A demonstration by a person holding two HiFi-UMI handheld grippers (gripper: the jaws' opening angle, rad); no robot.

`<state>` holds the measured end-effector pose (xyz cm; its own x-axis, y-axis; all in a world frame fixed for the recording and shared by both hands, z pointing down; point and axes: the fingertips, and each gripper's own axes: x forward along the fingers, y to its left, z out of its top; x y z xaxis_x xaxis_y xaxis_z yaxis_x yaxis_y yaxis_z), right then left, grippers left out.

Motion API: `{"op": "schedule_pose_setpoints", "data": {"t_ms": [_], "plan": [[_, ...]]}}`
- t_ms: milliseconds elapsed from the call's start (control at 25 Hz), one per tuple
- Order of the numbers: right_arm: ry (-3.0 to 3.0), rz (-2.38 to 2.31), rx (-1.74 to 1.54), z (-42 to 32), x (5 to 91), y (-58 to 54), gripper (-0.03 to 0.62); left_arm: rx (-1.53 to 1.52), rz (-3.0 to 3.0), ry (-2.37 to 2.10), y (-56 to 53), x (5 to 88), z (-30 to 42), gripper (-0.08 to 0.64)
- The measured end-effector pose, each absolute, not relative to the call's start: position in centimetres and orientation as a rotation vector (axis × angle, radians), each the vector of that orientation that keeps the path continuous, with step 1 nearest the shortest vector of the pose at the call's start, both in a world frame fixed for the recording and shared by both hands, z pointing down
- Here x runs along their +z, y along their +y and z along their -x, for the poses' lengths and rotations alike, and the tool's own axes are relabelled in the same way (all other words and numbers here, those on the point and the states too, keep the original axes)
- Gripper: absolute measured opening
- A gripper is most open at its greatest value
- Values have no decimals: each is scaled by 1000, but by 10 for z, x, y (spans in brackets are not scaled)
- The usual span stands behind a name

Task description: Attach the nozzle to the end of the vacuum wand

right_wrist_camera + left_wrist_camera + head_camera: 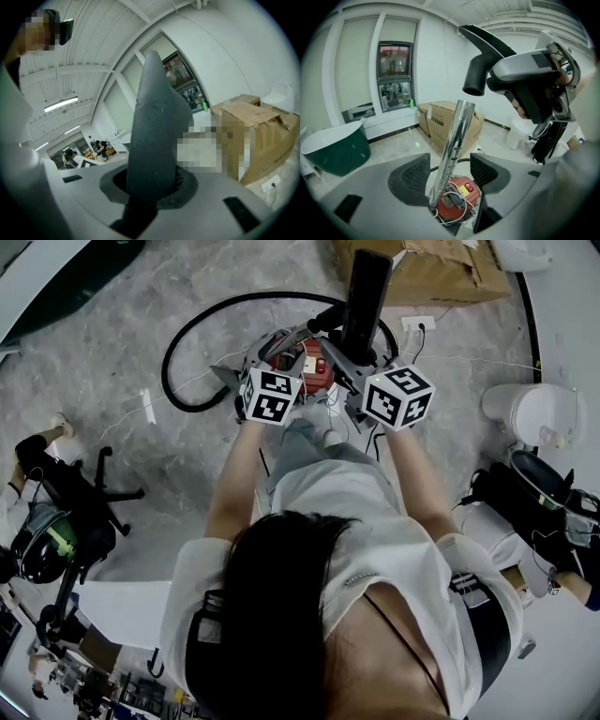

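Head view: a person stands over a grey marbled floor (103, 352). A brown cardboard box (427, 273) sits at one o'clock and a looping black rubber hose (183, 338) at eleven o'clock. The hose curls around a round red vacuum body (307, 367) on the floor at twelve o'clock, just beyond the two marker cubes.

In the left gripper view a dark green tub (335, 150) sits at nine o'clock. A shiny chrome metal wand (457, 140) rises from beside the red body and leans toward one o'clock. It passes between the black ribbed pads of the left claw (450, 171). That claw is spread wide, with a gap showing on either side of the tube.

The long black tapered plastic nozzle (487, 44) hangs at one o'clock in the same view, carried by the right claw (150, 180). Its round open mouth sits just above the wand's top end, slightly toward one o'clock from it. The two are near but not joined.

In the right gripper view the nozzle stands between the right claw's pads, which pinch its lower part. Its narrow tip points to twelve o'clock.
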<state>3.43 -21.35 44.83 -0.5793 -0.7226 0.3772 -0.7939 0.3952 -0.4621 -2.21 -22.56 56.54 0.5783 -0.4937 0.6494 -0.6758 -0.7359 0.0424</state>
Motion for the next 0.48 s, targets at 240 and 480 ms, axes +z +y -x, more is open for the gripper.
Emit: {"op": "schedule_pose_setpoints", "data": {"t_ms": [240,480], "plan": [[-2535,-1417,1004,-41,446,-218,98,893,-2489,-944,-233,593,19,259],[-2527,-1423,1014,-42,446,-221,98,933,-2529,-922,-240,609,13,259]]}}
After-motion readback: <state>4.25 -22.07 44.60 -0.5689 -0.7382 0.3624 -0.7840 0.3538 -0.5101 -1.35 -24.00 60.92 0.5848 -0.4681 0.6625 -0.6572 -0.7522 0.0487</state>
